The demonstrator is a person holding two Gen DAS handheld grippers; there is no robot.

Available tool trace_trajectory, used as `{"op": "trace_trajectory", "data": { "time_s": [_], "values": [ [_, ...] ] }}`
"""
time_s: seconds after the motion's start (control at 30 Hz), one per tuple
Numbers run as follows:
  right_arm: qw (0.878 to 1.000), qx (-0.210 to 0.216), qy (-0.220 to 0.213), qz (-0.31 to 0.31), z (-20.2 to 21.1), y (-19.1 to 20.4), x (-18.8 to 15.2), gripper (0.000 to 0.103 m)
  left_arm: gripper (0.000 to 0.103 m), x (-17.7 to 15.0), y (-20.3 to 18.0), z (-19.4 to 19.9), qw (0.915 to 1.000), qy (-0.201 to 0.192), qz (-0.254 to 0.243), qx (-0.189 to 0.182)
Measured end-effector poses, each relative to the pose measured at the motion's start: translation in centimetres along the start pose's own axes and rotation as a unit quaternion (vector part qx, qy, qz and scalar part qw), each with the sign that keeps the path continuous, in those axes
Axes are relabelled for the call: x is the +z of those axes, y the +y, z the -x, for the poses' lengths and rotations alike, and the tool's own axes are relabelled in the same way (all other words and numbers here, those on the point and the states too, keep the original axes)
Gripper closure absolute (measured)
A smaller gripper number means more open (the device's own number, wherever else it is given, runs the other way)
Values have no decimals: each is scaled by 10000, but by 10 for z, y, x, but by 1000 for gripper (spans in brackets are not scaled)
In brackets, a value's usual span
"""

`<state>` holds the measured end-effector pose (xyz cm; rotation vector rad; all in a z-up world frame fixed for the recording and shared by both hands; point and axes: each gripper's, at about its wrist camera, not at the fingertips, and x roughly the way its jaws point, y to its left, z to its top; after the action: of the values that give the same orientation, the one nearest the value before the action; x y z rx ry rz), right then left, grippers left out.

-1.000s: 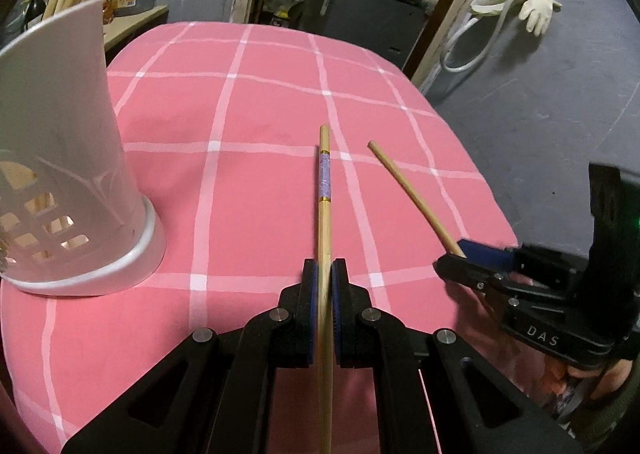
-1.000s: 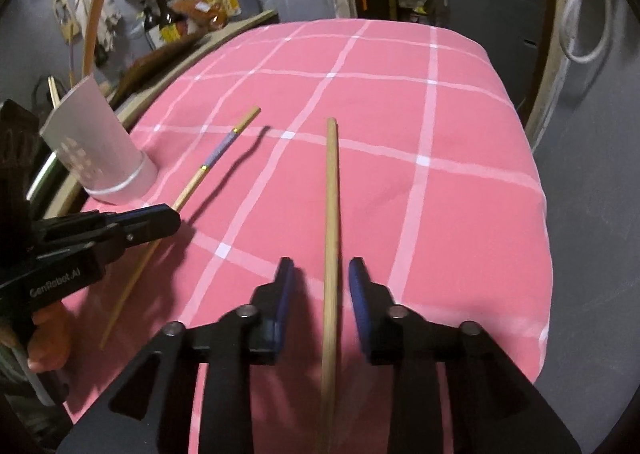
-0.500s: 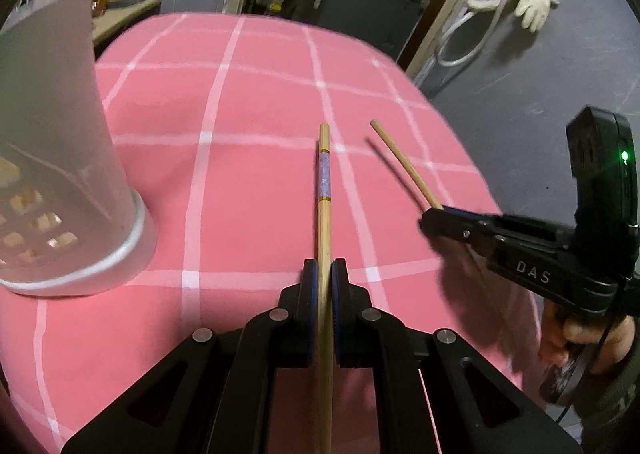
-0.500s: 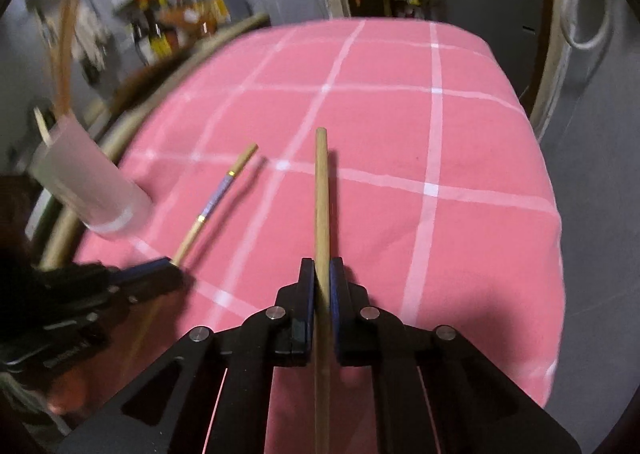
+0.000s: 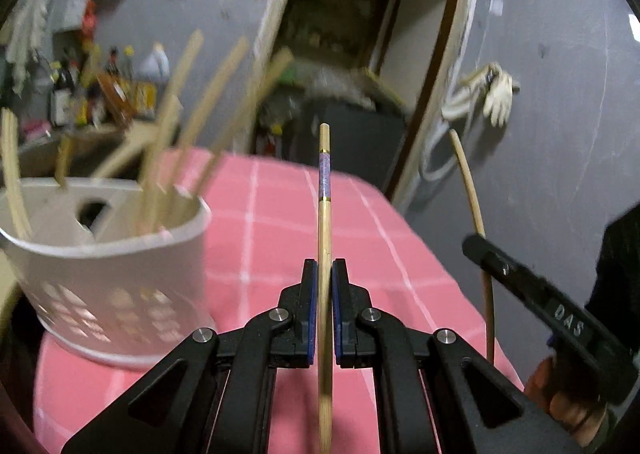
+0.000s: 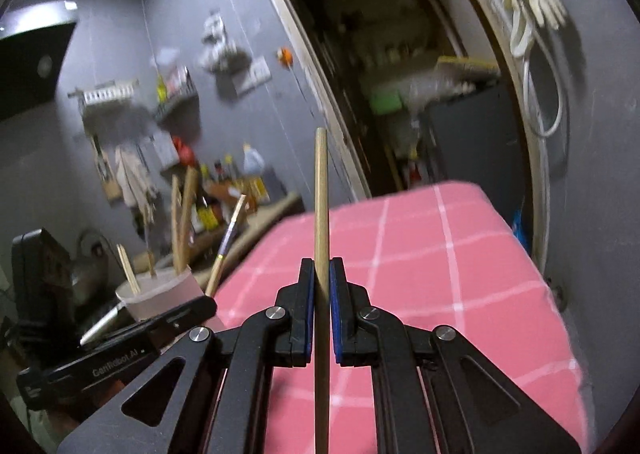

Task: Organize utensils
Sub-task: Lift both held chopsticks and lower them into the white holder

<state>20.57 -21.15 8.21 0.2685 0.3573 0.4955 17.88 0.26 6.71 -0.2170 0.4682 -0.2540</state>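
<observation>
Decorated chopstick: the pale wooden chopstick with a purple band [image 5: 325, 238] is being held off the tabletop [image 5: 280, 214] in the left gripper [image 5: 325, 310], fingers clamping it.
Plain chopstick: the plain brown wooden chopstick [image 6: 321, 214] is being pinched by the right gripper [image 6: 321, 314].
Holder: the white perforated plastic utensil holder [image 5: 108, 274] is carrying several sticks.
Progress: judging by this, both are waiting to go in.

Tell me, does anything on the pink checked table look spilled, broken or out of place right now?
Nothing stands out. The white holder stands upright on the pink cloth, its chopsticks leaning loosely inside. The left gripper clamps the banded chopstick; the right gripper clamps a plain one.
</observation>
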Motion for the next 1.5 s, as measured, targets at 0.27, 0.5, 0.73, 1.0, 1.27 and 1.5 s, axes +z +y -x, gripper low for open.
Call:
{"op": "trace_trajectory", "data": {
  "time_s": [0.27,0.5,0.73,1.0,1.27,1.5],
  "values": [
    [9943,599,-857,-211,-20,37,8,98,98,24,30,39,9942,-1025,-19,311],
    [9846,1094,-1329,-298,-53,75,27,98,98,52,93,66,9814,-1743,351,726],
    [9776,1239,-1651,-398,-88,108,35,98,98,78,160,79,9670,-2208,776,1006],
    [9740,914,-2036,-379,-108,115,32,98,98,80,187,75,9527,-2565,940,1332],
    [9757,757,-2031,-312,-118,112,26,98,98,73,186,66,9459,-2707,903,1542],
    [9777,745,-1960,-142,-118,117,18,98,98,57,180,58,9474,-2608,882,1634]
  ]
}}
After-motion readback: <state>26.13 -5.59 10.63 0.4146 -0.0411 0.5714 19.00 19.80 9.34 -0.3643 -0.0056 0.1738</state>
